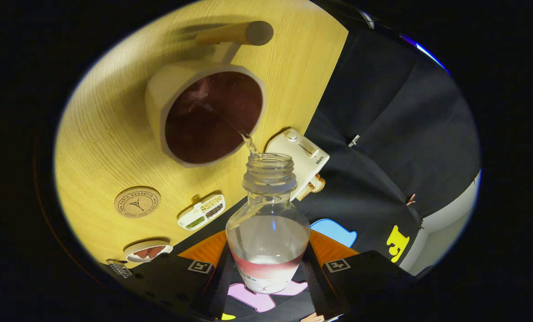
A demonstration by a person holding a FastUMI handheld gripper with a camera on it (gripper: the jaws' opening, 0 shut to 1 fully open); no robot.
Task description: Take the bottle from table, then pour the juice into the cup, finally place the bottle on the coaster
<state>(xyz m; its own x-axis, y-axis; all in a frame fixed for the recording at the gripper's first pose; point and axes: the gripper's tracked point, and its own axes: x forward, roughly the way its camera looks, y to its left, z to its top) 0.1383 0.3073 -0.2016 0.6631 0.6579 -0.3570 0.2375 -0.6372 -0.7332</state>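
Pouring step underway. Hand-held gripper (268, 268) is clamped on the bottle (268, 232), both fingers pressing its lower body at the bottom centre of the frame. The bottle is clear, cap off, with a label band near its base. Its long axis runs along the fingers, and its open neck points away from them toward the cup (206, 114) in the upper centre-left. It is tipped enough that a thin stream leaves the mouth and lands inside the cup's near rim; the tilt looks held moderate to keep the stream narrow and on target. The cup sits on the wooden surface (100, 134), with its handle on the far side and dark liquid already inside.

Liquid remains in the bottle, so the pour is judged not finished. The round coaster (137, 202) lies on the surface at lower left, bare, ready for the last step. A small divided dish (202, 212) and a toaster (302, 158) sit near the surface edge.
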